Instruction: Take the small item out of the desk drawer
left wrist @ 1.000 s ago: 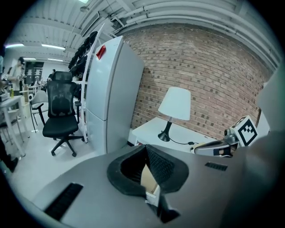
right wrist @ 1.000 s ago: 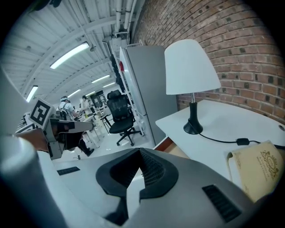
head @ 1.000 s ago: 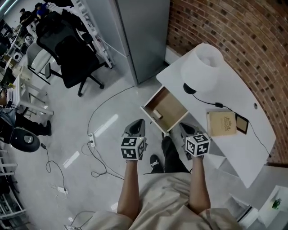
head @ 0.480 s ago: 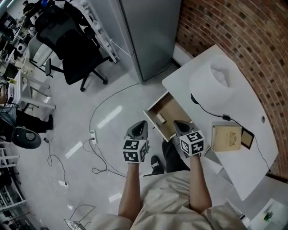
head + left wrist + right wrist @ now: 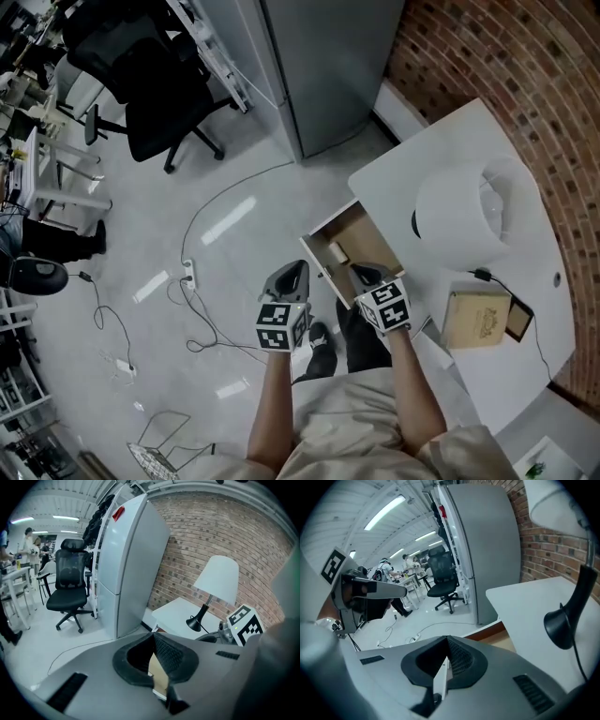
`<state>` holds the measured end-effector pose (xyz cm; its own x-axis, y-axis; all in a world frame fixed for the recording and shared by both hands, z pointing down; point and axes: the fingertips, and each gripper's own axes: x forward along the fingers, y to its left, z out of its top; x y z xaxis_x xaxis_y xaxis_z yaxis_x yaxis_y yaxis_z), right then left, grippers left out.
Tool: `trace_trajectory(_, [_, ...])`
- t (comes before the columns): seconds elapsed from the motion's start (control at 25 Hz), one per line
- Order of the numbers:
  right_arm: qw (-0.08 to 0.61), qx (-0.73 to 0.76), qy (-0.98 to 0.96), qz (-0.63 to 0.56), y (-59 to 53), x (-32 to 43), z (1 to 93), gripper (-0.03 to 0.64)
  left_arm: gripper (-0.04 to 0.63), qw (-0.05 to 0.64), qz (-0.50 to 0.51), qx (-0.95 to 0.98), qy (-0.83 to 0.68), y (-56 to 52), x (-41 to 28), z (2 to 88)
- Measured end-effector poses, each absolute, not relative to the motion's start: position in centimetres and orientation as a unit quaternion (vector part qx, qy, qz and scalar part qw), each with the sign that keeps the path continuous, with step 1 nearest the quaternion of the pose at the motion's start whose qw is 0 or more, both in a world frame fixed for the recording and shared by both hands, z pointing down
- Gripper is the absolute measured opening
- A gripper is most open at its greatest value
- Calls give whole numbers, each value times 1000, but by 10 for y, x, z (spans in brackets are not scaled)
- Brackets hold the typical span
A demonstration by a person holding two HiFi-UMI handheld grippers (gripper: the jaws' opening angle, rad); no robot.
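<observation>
Currently at the approach step: the drawer (image 5: 364,236) is already pulled open from the white worktop (image 5: 441,150), and nothing has been lifted yet.

Left to right:
- The left gripper (image 5: 292,272) is held over the floor just left of the drawer front. Its jaws are closed tip to tip and nothing is carried.
- The small item (image 5: 337,252) is seen lying inside the drawer, toward its left side and close to the front panel, untouched.
- The right gripper (image 5: 364,275) is held above the drawer's near side. Its jaws are fully closed and empty, apart from the item.

Next move, as judged:
- The right jaws are to be opened.
- The gripper is to be shifted left and lowered so the item sits between the pads.
- The jaws are then closed and the item is raised clear of the walls.
- Little room beside the front panel is expected.

Count:
- two grippers
- one open drawer
- one small item
- one lamp (image 5: 469,214) on the worktop
- one tan box (image 5: 474,319) on the lamp's near side
</observation>
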<state>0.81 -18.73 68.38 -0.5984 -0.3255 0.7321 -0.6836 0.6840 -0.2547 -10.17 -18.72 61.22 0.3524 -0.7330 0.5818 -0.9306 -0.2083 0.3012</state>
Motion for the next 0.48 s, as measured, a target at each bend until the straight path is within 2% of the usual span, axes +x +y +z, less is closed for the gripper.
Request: trace_trajectory(0.48, [373,280,-829,310,-214,5,777,25,17,354,182,735,-549,-185,-108,692])
